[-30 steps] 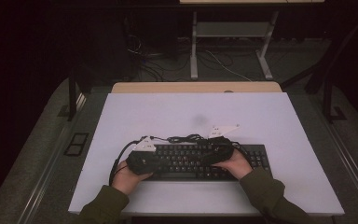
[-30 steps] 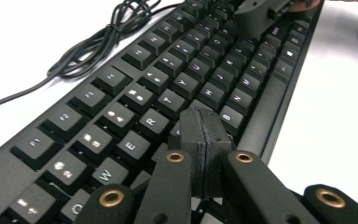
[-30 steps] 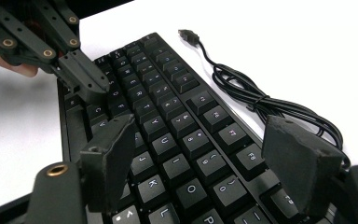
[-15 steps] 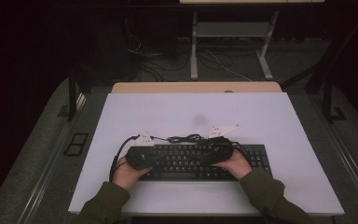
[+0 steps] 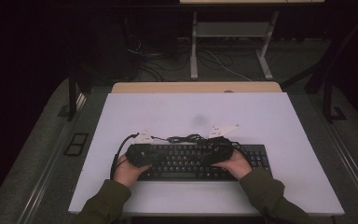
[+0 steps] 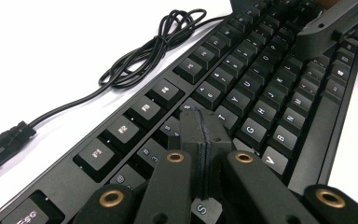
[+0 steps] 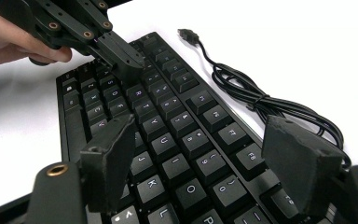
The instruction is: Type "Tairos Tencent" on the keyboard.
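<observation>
I am pressing keys on the black keyboard (image 5: pixel 200 161) lying near the front of the white surface (image 5: pixel 270 116): my left hand-held gripper (image 6: pixel 200 140), jaws closed and empty, is poking the upper-left letters, while my right hand-held gripper (image 7: pixel 205 163) is hovering open. Next, I judge, comes a light, accurate tap.

White table (image 5: pixel 279 116); black keyboard (image 5: pixel 186 161); coiled cable (image 5: pixel 186 138)
</observation>
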A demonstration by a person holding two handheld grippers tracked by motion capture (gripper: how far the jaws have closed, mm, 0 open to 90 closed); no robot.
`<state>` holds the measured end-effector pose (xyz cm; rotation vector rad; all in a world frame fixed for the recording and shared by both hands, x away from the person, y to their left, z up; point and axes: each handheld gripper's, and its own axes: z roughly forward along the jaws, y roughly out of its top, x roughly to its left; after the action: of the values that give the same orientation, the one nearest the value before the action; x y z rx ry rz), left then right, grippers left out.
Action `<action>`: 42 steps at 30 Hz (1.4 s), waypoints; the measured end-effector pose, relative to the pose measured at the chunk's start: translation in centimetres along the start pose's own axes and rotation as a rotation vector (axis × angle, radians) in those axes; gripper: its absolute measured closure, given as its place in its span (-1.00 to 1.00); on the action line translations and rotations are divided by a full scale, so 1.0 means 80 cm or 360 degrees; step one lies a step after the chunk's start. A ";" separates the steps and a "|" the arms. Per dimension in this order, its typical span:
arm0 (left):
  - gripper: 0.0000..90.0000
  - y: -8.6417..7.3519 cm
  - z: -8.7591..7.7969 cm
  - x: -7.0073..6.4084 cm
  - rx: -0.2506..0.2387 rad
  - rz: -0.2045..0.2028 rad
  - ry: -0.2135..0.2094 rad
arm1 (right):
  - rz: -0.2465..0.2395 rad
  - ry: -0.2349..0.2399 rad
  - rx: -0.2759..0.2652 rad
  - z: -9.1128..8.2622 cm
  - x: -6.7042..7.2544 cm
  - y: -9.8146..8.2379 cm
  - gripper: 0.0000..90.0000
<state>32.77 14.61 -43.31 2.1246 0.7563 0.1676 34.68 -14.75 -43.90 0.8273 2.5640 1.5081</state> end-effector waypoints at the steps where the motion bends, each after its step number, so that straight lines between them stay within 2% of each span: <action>1: 0.98 0.000 0.000 0.000 0.0001 0.0000 -0.0001 | 0.0002 0.0000 0.0001 0.000 0.000 0.000 -0.44; 18: 0.98 -0.004 0.002 0.002 0.0033 -0.0006 -0.0011 | 0.0006 0.0000 0.0000 0.000 0.000 0.000 -0.44; 27: 0.98 -0.005 0.002 0.003 0.0029 -0.0012 -0.0021 | 0.0006 -0.0001 0.0001 0.000 0.000 0.000 -0.44; 39: 0.97 -0.003 -0.002 0.001 0.0012 0.0012 -0.0016 | 0.0005 0.0001 -0.0001 0.000 0.000 0.000 -0.43; 42: 0.97 -0.002 -0.003 0.000 -0.0008 -0.0008 -0.0021 | 0.0008 0.0000 -0.0002 0.000 0.000 0.000 -0.43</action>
<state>32.60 14.82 -43.27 2.1168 0.7527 0.1521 34.70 -14.79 -43.87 0.8336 2.5631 1.5108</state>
